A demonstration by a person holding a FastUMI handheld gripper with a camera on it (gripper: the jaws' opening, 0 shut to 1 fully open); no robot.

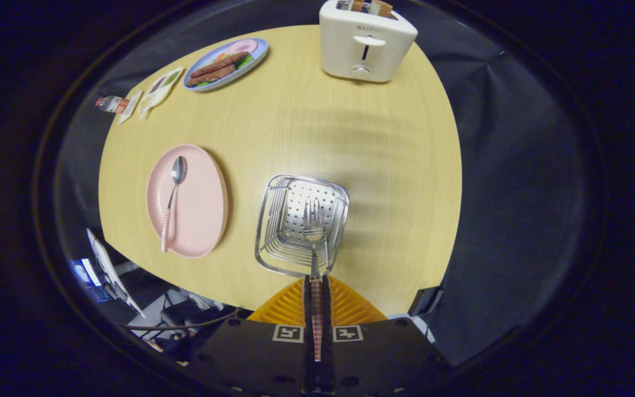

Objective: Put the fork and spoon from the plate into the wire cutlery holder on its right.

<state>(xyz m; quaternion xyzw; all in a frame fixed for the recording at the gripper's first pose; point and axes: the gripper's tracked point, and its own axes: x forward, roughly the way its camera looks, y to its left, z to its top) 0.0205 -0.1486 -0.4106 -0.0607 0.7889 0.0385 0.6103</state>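
My gripper [316, 286] is shut on the fork [314, 234] by its red-and-white checked handle. The fork points straight ahead, its tines hanging over the inside of the wire cutlery holder [273, 220], a square metal basket with a perforated bottom that stands just ahead of the fingers. To the holder's left lies the pink plate [202, 204]. On it rests the spoon [172, 198], bowl toward the far side, its checked handle reaching the plate's near rim.
A white toaster [366, 44] with bread in its slots stands at the far edge of the round wooden table [350, 143]. A blue plate of food [226, 63] and some packets [155, 94] sit at the far left. Cables and gear lie below the table's near edge.
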